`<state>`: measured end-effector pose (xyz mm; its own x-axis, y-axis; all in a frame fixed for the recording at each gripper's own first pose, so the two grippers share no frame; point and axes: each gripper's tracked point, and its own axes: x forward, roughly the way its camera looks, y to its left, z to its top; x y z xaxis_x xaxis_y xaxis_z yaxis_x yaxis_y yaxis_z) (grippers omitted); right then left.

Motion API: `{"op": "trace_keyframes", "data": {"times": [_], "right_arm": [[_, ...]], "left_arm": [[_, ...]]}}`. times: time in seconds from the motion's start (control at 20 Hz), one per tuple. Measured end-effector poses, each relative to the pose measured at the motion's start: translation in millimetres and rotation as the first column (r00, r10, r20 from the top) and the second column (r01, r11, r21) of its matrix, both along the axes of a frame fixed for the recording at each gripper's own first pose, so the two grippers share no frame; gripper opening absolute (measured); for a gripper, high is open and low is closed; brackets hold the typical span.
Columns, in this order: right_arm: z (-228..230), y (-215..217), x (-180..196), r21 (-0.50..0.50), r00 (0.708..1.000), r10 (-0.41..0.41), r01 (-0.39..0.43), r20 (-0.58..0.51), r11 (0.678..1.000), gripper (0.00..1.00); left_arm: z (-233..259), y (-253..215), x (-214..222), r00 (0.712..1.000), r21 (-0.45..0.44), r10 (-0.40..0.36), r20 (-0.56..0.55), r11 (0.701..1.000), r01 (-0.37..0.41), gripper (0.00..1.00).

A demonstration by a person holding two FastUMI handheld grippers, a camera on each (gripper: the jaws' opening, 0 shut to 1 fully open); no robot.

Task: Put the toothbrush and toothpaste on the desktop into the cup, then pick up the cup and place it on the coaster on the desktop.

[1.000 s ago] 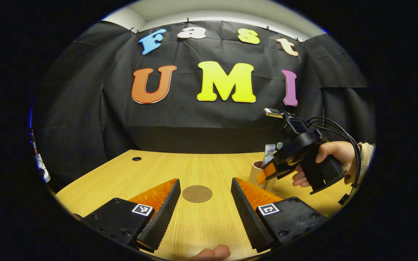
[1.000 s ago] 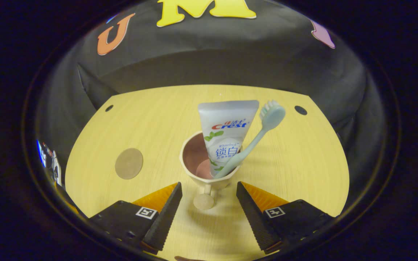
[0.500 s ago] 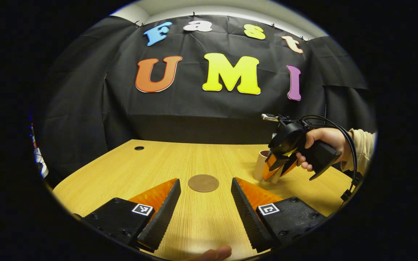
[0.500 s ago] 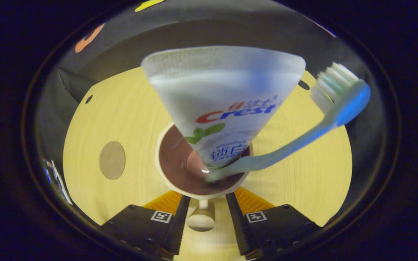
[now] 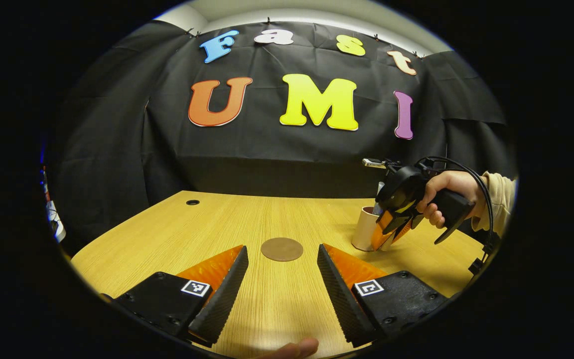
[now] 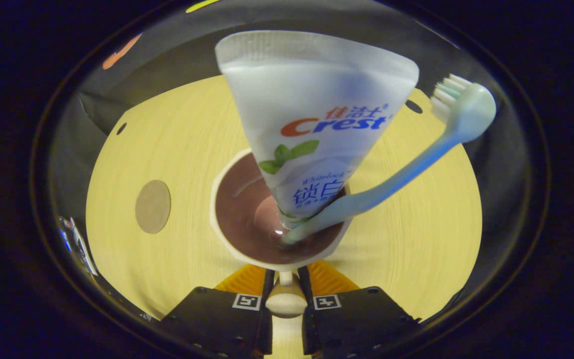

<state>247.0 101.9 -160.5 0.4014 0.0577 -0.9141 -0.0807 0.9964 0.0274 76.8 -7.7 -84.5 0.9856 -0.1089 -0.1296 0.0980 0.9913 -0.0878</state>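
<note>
A cream cup (image 6: pixel 227 244) with a brown inside stands on the wooden desk (image 6: pixel 416 239), holding a white toothpaste tube (image 6: pixel 317 124) and a pale blue toothbrush (image 6: pixel 406 164). My right gripper (image 6: pixel 285 299) is shut on the cup's handle (image 6: pixel 286 302) at its near side. In the left gripper view the same cup (image 5: pixel 365 228) is at the right, with the right gripper (image 5: pixel 391 224) and a hand (image 5: pixel 449 192) against it. My left gripper (image 5: pixel 282 279) stands open above the desk, empty, with the round brown coaster (image 5: pixel 281 249) just beyond its fingertips. The coaster (image 6: pixel 153 206) lies left of the cup.
Black cloth walls close in the desk at the back and sides. A small cable hole (image 5: pixel 192 202) is at the far left of the desk, another hole (image 6: pixel 413 106) at the far right. A fingertip (image 5: pixel 297 347) shows at the bottom of the left gripper view.
My right gripper moved in on the cup and its fingers closed from wide open onto the handle. The left gripper stayed open and nearly still.
</note>
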Motion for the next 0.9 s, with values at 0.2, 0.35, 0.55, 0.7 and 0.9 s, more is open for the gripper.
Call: {"op": "trace_keyframes", "data": {"times": [0.2,0.35,0.55,0.7,0.9], "right_arm": [[14,3,4,-0.023,0.998,0.029,-0.027,0.058,0.999,0.23],[25,26,2,-0.012,0.994,0.084,-0.084,0.07,0.996,0.23],[37,70,-11,-0.017,0.98,0.177,-0.177,0.089,0.984,0.23],[34,106,-10,-0.009,0.966,0.244,-0.245,0.09,0.97,0.23],[24,159,-16,-0.027,0.948,0.31,-0.309,0.072,0.951,0.23]], "left_arm": [[-3,5,-7,1.0,0.011,0.001,0.013,1.0,-0.001,0.9],[-5,13,-14,1.0,0.004,0.011,0.011,1.0,-0.011,0.9],[-8,26,-24,0.999,-0.014,0.03,0.014,0.999,-0.03,0.9],[-9,35,-31,0.999,-0.015,0.04,0.02,0.999,-0.04,0.9],[-8,46,-36,0.998,-0.022,0.056,0.032,0.998,-0.055,0.9]]}}
